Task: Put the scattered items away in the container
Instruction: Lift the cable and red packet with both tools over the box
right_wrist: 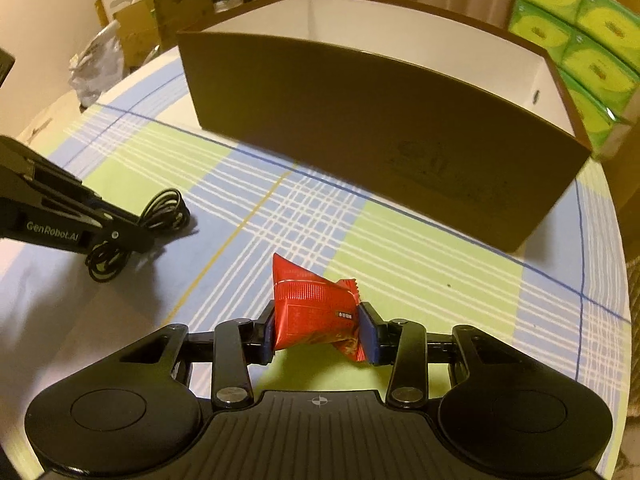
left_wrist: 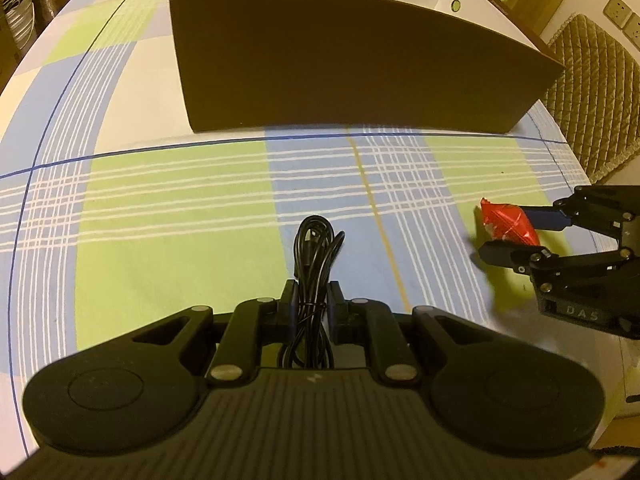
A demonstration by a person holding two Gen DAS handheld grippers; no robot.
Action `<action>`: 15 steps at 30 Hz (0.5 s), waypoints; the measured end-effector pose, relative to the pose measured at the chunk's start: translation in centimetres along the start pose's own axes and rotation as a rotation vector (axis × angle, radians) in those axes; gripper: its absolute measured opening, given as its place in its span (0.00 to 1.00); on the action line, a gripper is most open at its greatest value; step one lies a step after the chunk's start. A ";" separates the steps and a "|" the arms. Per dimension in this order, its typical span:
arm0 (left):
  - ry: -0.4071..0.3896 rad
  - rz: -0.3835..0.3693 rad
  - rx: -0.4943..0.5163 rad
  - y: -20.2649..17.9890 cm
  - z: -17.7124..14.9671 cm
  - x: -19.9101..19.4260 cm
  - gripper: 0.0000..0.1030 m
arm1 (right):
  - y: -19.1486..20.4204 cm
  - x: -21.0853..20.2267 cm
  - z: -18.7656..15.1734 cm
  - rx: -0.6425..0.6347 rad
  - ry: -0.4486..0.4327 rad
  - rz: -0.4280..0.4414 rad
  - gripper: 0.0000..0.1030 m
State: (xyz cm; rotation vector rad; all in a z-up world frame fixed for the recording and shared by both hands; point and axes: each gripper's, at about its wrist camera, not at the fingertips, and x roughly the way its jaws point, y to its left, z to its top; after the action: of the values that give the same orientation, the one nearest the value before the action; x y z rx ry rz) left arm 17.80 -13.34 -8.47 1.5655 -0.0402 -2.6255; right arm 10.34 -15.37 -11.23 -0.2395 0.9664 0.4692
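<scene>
Left hand-held gripper [left_wrist: 312, 300] clenched on coiled black cable [left_wrist: 314, 252], grip at bundle's middle so loops don't spill.

Right hand-held gripper [right_wrist: 318, 330] grasping red snack packet [right_wrist: 310, 306], pads squeezing its sides; packet crumpled.

Both items low over checked surface [left_wrist: 180, 200], near side of brown container [left_wrist: 360, 60]; not in yet.

Obstacle: container's tall near wall, need lift over rim. Green tissue boxes [right_wrist: 580, 32] far right, clear of path.

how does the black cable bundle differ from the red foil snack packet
The coiled black cable bundle is thin looped cord, tied at its middle; the crinkled red foil snack packet is a puffy printed pouch. The cable sits in the left claw, the packet in the right claw. Both are gripped over the checked tablecloth, before the brown box.
</scene>
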 end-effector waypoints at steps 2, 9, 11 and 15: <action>-0.005 -0.004 0.004 -0.4 0.0 -0.2 0.10 | -0.4 -0.5 -0.1 0.030 -0.001 0.008 0.37; -0.034 -0.015 0.016 -1.6 -0.2 -1.5 0.10 | -1.7 -2.2 -0.3 0.114 -0.009 0.026 0.37; -0.042 -0.019 0.020 -1.9 -0.2 -1.9 0.10 | -1.9 -2.7 -0.3 0.128 -0.017 0.031 0.37; -0.044 -0.015 0.028 -2.3 -0.5 -2.4 0.10 | -2.1 -3.5 -0.4 0.148 -0.032 0.034 0.37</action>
State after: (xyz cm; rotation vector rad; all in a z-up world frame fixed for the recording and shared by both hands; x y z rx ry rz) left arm 19.22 -10.81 -6.70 1.5220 -0.0688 -2.6823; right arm 9.42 -18.31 -8.56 -0.0818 0.9703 0.4295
